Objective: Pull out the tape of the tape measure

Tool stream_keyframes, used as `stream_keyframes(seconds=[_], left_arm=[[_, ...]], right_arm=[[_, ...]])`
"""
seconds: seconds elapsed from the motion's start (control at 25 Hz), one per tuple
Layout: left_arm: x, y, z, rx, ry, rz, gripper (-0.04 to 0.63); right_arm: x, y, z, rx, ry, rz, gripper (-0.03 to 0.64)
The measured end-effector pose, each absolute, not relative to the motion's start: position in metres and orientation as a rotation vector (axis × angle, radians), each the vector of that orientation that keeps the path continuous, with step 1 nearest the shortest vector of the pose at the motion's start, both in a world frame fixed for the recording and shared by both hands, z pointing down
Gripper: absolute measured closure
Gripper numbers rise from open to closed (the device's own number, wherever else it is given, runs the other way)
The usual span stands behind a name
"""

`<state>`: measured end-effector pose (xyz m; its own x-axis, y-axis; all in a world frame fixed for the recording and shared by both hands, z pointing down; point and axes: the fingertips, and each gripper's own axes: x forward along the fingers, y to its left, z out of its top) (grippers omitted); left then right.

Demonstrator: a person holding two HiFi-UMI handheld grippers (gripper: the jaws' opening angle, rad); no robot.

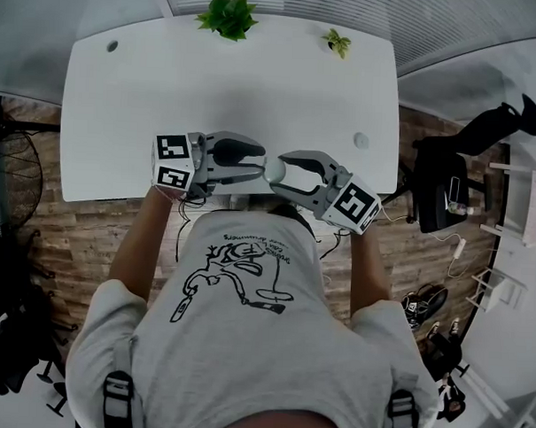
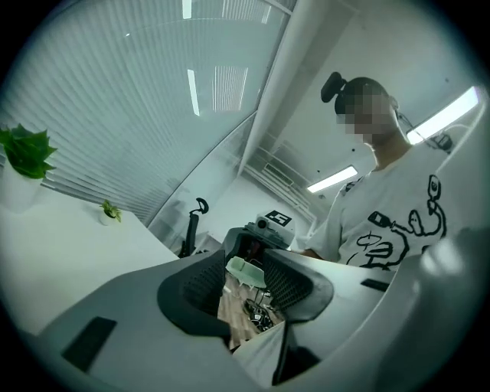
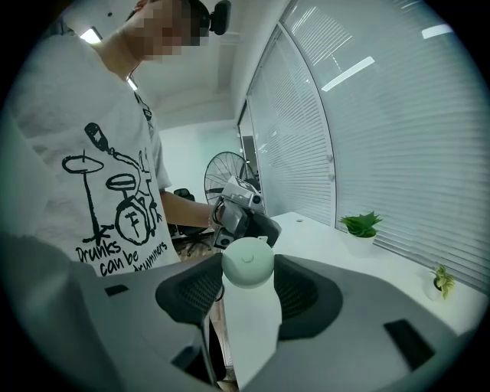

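The tape measure (image 3: 247, 262) is pinched by the right tool (image 1: 283, 171) near the desk (image 1: 229, 92) edge. The left tool (image 1: 258, 162) is spread and empty. No drawn tape is seen; the pull is judged not yet done.

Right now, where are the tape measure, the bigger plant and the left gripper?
tape measure (image 3: 246, 265): right gripper view, its round case.
bigger plant (image 1: 228, 16): head view, its leaves.
left gripper (image 1: 261, 161): head view, between its fingertips.
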<state>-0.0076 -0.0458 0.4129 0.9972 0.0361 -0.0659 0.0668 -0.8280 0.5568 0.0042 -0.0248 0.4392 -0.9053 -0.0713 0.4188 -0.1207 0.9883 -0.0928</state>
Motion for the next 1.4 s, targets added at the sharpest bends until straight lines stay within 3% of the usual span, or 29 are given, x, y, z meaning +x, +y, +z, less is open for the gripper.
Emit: stream_keyframes(seconds=[0.4,0.6,0.68,1.4], left_arm=[[-0.006,-0.039,0.413,2.462,0.218,-0.162,0.443],[-0.004,-0.035,0.414,2.466,0.219,-0.15,0.493],[-0.005,-0.035,0.413,2.475,0.198,-0.152,0.561],[-0.008,-0.043,0.423,2.512,0.038,-0.125,0.571]], right_arm=[[0.0,-0.013,0.438,0.06,-2.718,0.195,0.396],[0.005,-0.011,0.441,0.051,-2.71,0.181,0.396],[0.005,-0.01,0.44,0.059,-2.722,0.19,0.396],[0.021,-0.014,0.451,0.145,-2.717,0.349,0.396]])
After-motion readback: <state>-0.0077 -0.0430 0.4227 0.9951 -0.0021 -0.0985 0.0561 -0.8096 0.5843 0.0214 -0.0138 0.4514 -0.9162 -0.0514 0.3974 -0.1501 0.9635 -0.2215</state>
